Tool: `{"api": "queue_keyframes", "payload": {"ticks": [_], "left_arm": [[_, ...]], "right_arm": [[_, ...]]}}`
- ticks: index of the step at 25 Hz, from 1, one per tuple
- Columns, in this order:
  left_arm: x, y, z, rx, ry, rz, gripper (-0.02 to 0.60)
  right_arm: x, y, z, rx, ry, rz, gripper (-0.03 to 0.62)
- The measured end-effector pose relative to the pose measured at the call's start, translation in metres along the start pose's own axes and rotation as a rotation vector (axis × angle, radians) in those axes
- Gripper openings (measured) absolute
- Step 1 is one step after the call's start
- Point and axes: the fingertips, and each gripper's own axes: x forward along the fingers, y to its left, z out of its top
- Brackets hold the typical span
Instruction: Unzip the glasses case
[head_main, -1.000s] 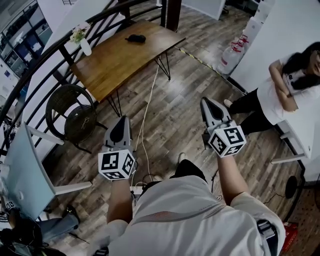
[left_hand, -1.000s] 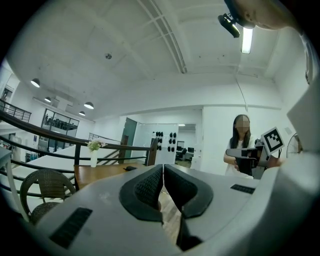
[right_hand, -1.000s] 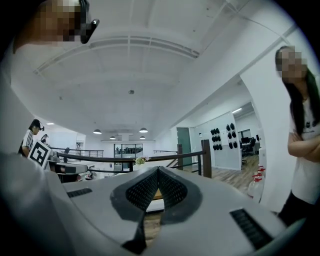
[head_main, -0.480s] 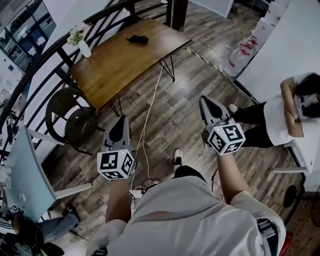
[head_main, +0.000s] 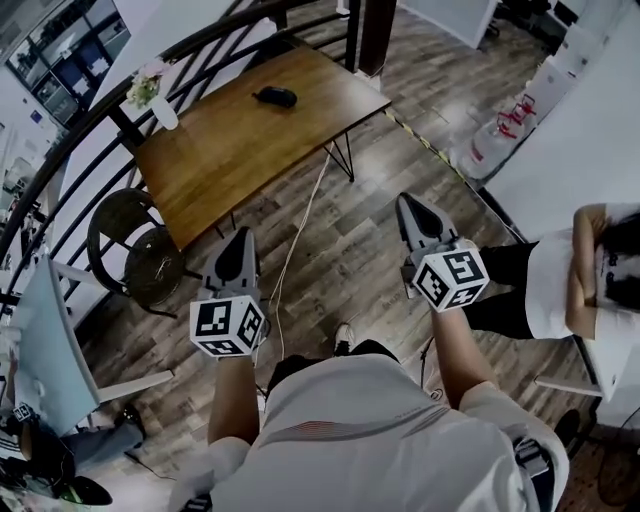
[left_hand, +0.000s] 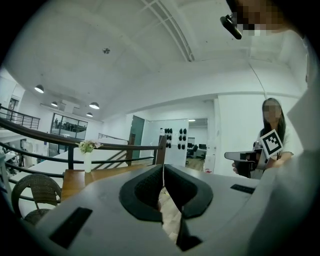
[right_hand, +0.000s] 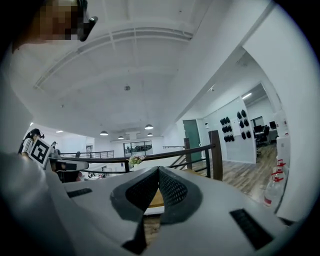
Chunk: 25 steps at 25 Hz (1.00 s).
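Note:
A small black glasses case (head_main: 275, 96) lies on the far part of a wooden table (head_main: 240, 150), well ahead of both grippers. Held level over the plank floor, my left gripper (head_main: 242, 233) is shut with nothing in it. The right gripper (head_main: 404, 199) is likewise shut and empty, off to the right of the table's near corner. The left gripper view shows its dark pads (left_hand: 145, 187) meeting at the tip of the left gripper (left_hand: 163, 167), with the table (left_hand: 95, 175) beyond. In the right gripper view the right gripper (right_hand: 158, 169) has its jaws closed together.
A white vase of flowers (head_main: 152, 92) stands at the table's left end by a dark railing (head_main: 70, 170). A round wicker chair (head_main: 135, 245) sits to the left, a white cable (head_main: 300, 215) runs across the floor, water bottles (head_main: 495, 135) stand to the right, and a person (head_main: 585, 275) stands at the right edge.
Both grippers and I have moved forward toward the table, which now sits nearer and lower in the head view. The person at right has slid down the frame. Both grippers stay shut.

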Motion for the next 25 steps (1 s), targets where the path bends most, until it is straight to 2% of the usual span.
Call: {"api": "queue_keyframes", "payload": {"ticks": [9,14,19,25], "left_arm": [[0.067,-0.012,0.006,0.023,0.01,0.018,0.018],[0.103,-0.005,0.003,0.013,0.014,0.01,0.018],[0.137,0.024,-0.001,-0.003,0.021,0.008,0.018],[0.195,0.083,0.001,-0.027,0.027,-0.015,0.018]], "right_arm": [[0.04,-0.058,-0.007,0.033,0.012,0.026,0.051],[0.065,-0.082,-0.009,0.038,0.021,0.017,0.051],[0.106,-0.091,-0.013,0.036,0.036,0.009,0.051],[0.182,-0.092,-0.011,0.012,0.057,-0.014,0.051]]}}
